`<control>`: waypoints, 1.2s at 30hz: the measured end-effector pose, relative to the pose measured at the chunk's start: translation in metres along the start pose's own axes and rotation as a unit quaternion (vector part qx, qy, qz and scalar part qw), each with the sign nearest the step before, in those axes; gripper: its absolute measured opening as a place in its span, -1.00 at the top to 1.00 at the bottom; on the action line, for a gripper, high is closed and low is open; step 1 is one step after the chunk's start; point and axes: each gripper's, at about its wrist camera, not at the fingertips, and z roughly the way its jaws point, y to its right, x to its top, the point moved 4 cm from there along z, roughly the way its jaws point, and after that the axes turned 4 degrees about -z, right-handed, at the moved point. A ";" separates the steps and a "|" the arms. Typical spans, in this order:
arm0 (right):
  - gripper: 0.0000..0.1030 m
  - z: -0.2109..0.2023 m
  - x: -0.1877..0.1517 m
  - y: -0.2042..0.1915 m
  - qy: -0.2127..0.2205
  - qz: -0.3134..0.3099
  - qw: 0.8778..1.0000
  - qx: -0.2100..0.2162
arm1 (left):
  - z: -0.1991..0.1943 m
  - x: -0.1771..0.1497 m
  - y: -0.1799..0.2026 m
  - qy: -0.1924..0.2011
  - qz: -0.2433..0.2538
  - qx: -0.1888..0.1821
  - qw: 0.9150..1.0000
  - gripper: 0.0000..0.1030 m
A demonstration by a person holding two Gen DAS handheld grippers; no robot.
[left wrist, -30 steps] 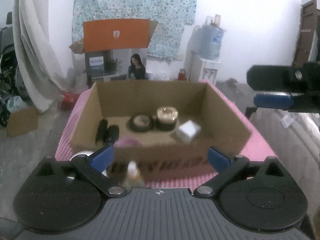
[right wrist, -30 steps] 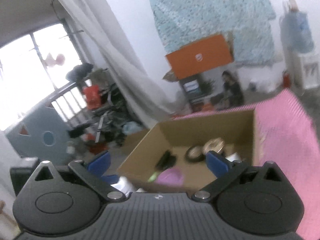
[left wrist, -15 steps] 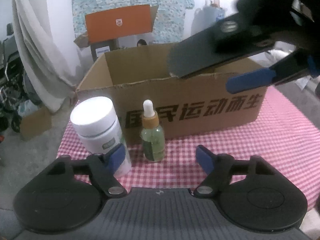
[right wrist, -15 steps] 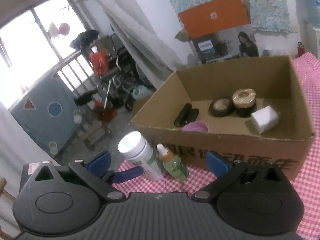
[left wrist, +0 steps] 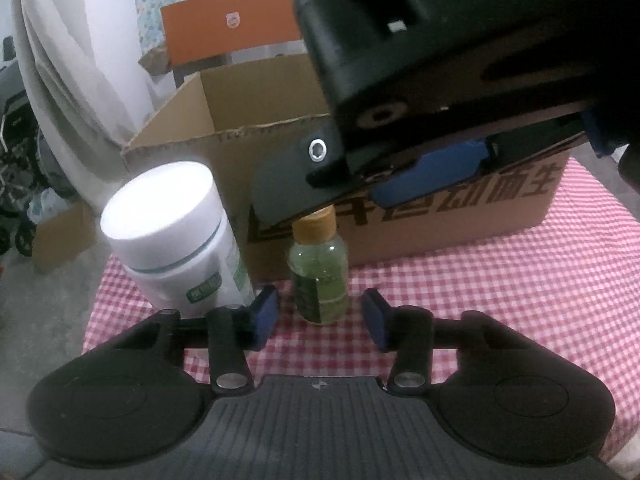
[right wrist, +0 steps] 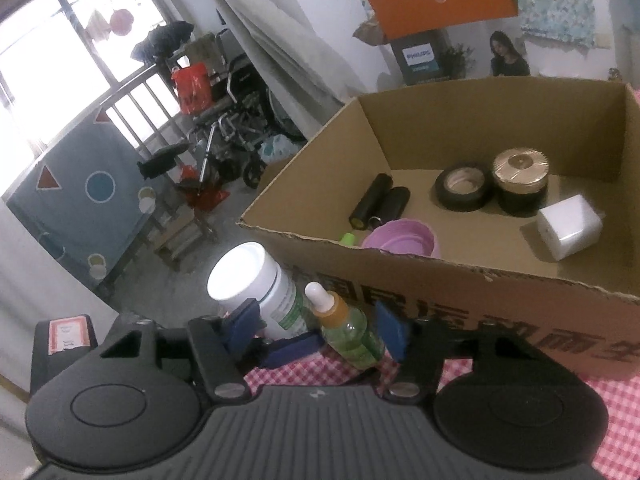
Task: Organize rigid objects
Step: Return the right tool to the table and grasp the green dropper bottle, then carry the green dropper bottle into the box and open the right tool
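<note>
A small green dropper bottle [left wrist: 320, 276] with an amber collar stands on the red-checked cloth [left wrist: 500, 288], in front of the cardboard box [left wrist: 460, 220]. A white-lidded jar [left wrist: 176, 236] stands just left of it. My left gripper [left wrist: 320, 316] is low behind the bottle. Its jaws are closing, the bottle's base is between the pads, and there are gaps on both sides. My right gripper [right wrist: 320, 328] comes in from above and hides the dropper's tip in the left wrist view. Its jaws are closing too, around the dropper bottle [right wrist: 352, 336] and the jar's [right wrist: 256, 284] foot, without pressing on either.
Inside the box [right wrist: 440, 280] lie two black cylinders [right wrist: 380, 200], a tape roll [right wrist: 464, 186], a gold-lidded jar [right wrist: 520, 180], a white cube [right wrist: 568, 232] and a pink bowl [right wrist: 404, 236]. The cloth's left edge drops to the floor. Chairs and clutter stand by the window.
Both grippers have sunk from above the box to the cloth in front of it. Their jaws have narrowed. The right gripper has swung in over the left one.
</note>
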 end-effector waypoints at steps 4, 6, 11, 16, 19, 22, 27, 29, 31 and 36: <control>-0.08 0.008 0.002 0.004 -0.006 0.001 1.000 -0.005 | 0.007 0.000 -0.003 -0.006 -0.007 -0.002 1.000 0.29; 0.10 0.012 0.003 0.004 -0.010 0.001 1.000 -0.003 | 0.010 -0.001 -0.003 -0.009 -0.011 -0.007 1.000 0.37; 0.31 0.015 0.003 0.005 -0.016 0.002 1.000 0.003 | 0.010 -0.002 -0.002 -0.009 -0.015 -0.023 1.000 0.40; 0.31 0.004 -0.004 0.005 -0.018 0.002 1.000 -0.001 | 0.007 -0.002 0.006 -0.012 -0.013 -0.053 0.998 0.40; 0.31 -0.007 -0.009 0.011 -0.018 0.010 1.000 -0.008 | 0.003 -0.004 0.018 -0.015 0.003 -0.073 0.997 0.40; 0.31 -0.019 -0.014 0.018 -0.017 0.021 0.999 -0.018 | 0.003 -0.006 0.032 -0.024 0.012 -0.098 0.995 0.40; 0.31 -0.034 -0.021 0.025 -0.013 0.025 0.999 -0.037 | -0.002 -0.012 0.053 -0.022 0.045 -0.113 0.992 0.40; 0.31 -0.035 -0.023 0.029 -0.011 0.024 0.999 -0.046 | -0.003 -0.014 0.058 -0.019 0.060 -0.105 0.992 0.40; 0.31 -0.035 -0.024 0.034 -0.009 0.029 0.998 -0.046 | -0.004 -0.015 0.063 -0.018 0.069 -0.098 0.993 0.40; 0.31 -0.033 -0.025 0.038 -0.006 0.028 0.998 -0.048 | -0.002 -0.016 0.071 -0.016 0.081 -0.087 0.993 0.38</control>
